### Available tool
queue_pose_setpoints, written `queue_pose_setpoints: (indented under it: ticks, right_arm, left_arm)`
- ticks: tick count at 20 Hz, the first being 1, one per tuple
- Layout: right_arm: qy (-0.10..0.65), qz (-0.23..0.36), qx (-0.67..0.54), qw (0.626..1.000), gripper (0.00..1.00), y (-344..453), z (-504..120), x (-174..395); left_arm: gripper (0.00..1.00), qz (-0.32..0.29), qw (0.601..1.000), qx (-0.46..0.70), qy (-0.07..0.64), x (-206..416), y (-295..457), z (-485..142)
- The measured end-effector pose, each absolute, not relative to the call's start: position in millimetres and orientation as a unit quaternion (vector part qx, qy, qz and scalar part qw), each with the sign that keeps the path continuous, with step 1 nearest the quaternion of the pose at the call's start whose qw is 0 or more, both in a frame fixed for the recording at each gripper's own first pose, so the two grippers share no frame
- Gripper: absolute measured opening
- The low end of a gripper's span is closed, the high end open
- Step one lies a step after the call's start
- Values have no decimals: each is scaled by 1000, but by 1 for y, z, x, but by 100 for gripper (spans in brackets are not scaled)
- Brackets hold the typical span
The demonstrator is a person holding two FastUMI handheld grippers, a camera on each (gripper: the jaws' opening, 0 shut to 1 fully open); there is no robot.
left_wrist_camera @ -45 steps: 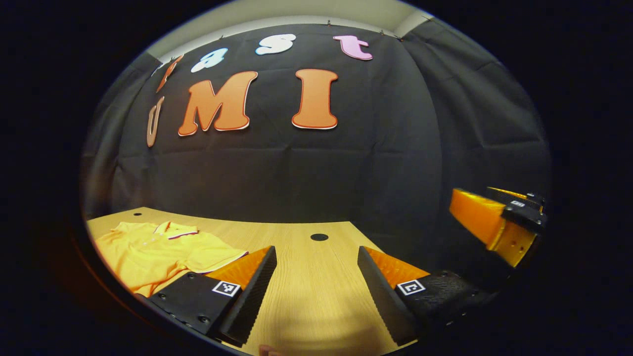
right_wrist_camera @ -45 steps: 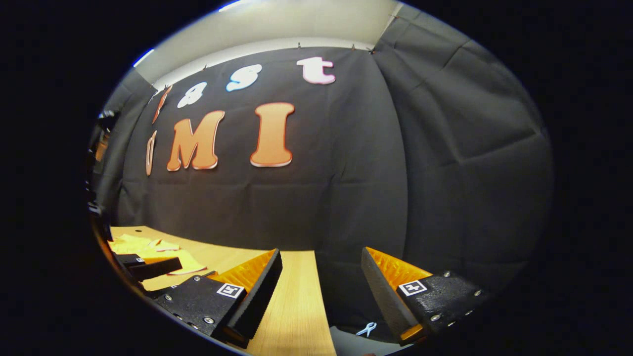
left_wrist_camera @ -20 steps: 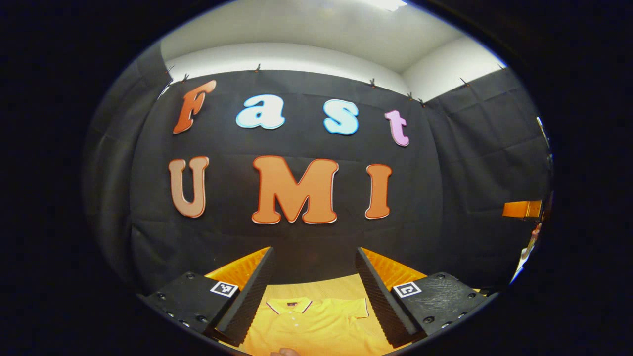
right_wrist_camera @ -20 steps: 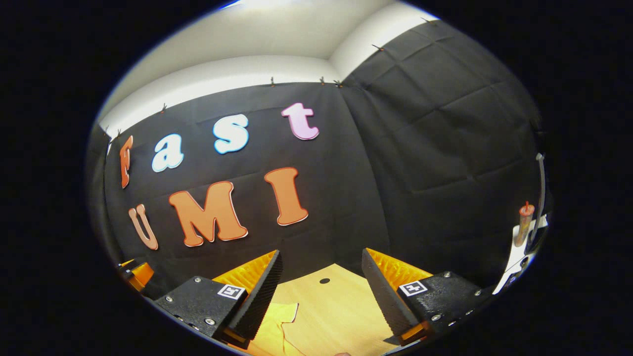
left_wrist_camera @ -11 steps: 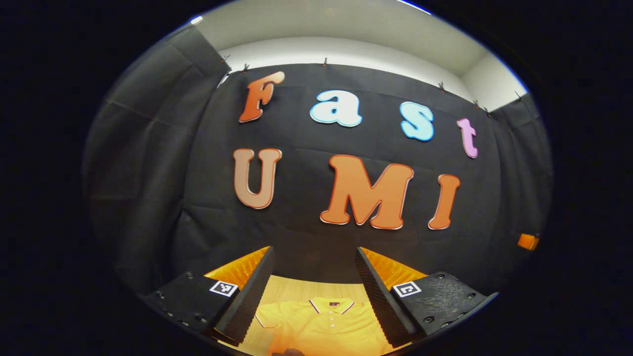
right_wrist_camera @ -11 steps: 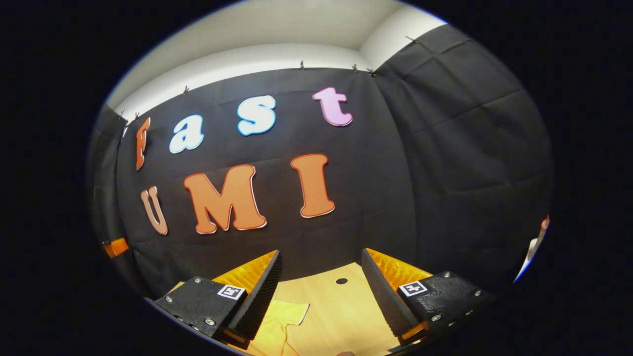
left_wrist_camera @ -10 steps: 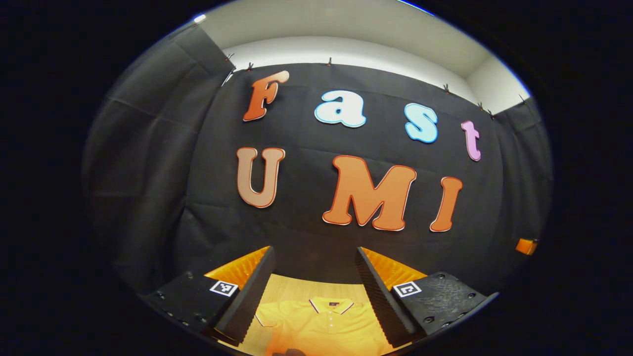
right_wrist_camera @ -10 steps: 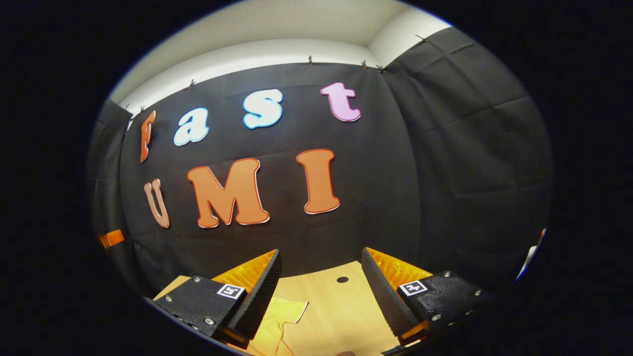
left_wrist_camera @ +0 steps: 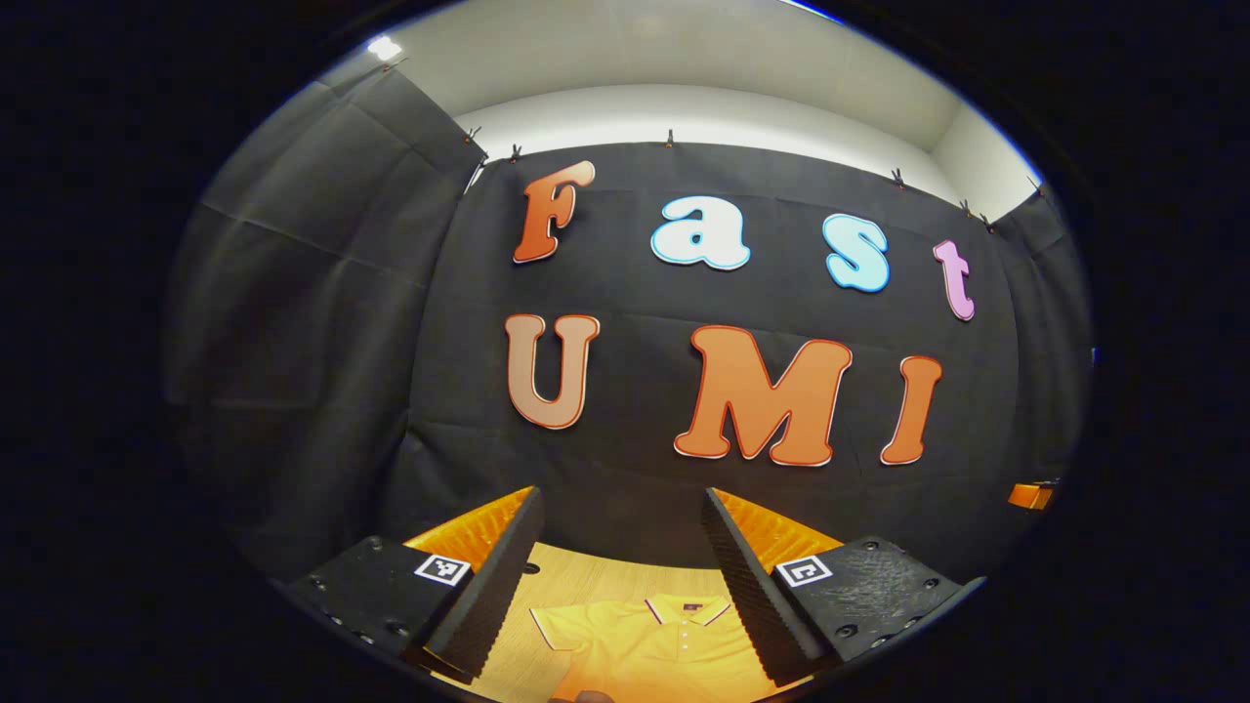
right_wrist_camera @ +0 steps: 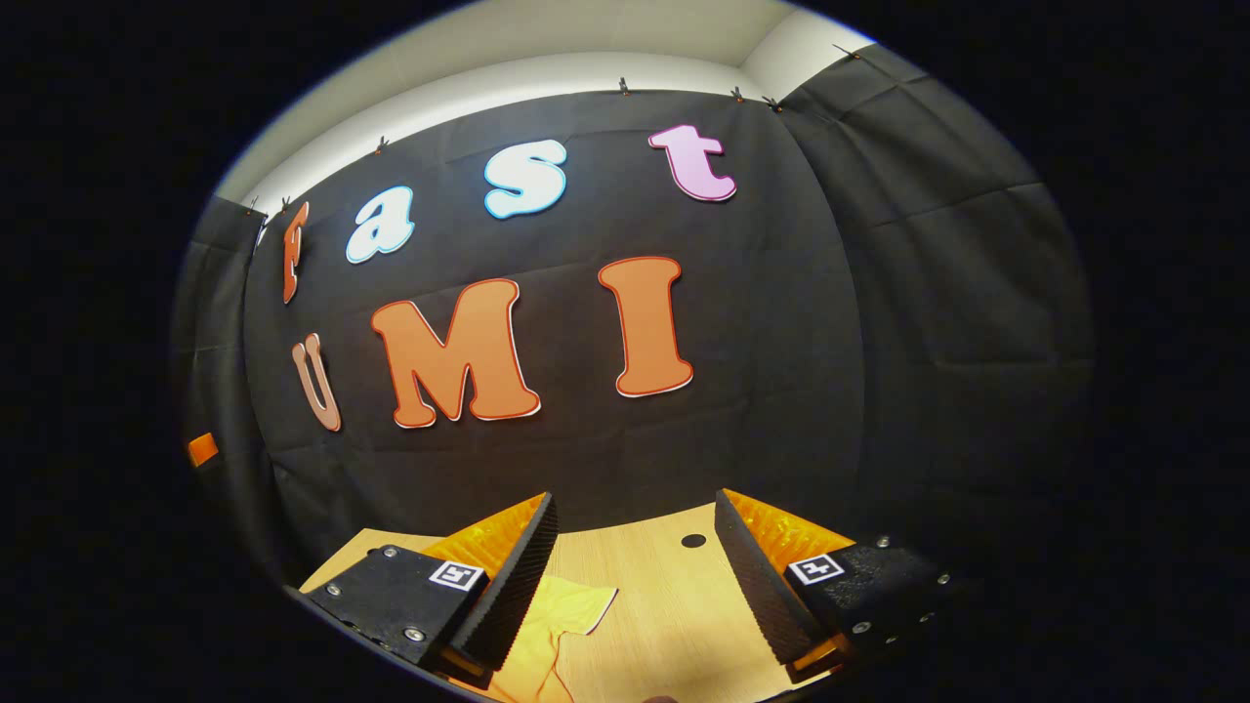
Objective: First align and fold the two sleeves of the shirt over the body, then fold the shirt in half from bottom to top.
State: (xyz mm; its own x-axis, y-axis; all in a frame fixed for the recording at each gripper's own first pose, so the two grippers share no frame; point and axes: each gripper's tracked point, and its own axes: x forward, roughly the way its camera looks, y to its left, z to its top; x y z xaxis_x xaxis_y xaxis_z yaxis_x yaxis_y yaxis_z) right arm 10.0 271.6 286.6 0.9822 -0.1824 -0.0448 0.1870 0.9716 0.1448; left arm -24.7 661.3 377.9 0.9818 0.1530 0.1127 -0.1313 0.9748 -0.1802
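In the left gripper view, the left gripper [left_wrist_camera: 620, 576] is held above the light wooden table [left_wrist_camera: 586, 584] with its jaws wide apart and nothing between them. Below the gap lies the yellow short-sleeved polo shirt with a dark-trimmed collar [left_wrist_camera: 645, 649], flat on the table, collar toward the black cloth wall [left_wrist_camera: 293, 322] and bare wood between collar and the table's far edge.

In the right gripper view, the right gripper [right_wrist_camera: 635, 576] also has its jaws wide and empty. One sleeve of the shirt [right_wrist_camera: 562, 610] lies just beside its left finger; bare table [right_wrist_camera: 664, 610] stretches past a small dark hole [right_wrist_camera: 692, 540] to the far edge.
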Motion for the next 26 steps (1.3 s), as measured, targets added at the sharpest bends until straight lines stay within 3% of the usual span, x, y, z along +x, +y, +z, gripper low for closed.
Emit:
queue_pose_setpoints:
  ticks: [12, 17, 23, 26]
  right_arm:
    - [33, -204, 74, 976, 98, 352, 271, -20]
    - [32, -213, 69, 974, 98, 365, 283, -30]
    - [66, -211, 54, 974, 98, 361, 269, -13]
    - [57, -171, 58, 982, 98, 365, 283, 18]
  left_arm:
    - [98, -56, 993, -108, 1, 52, 716, 345]
    - [98, -33, 987, -158, 4, 62, 752, 355]
    - [98, -14, 991, -130, 6, 68, 754, 348]
    - [98, 19, 992, -123, -4, 56, 762, 352]
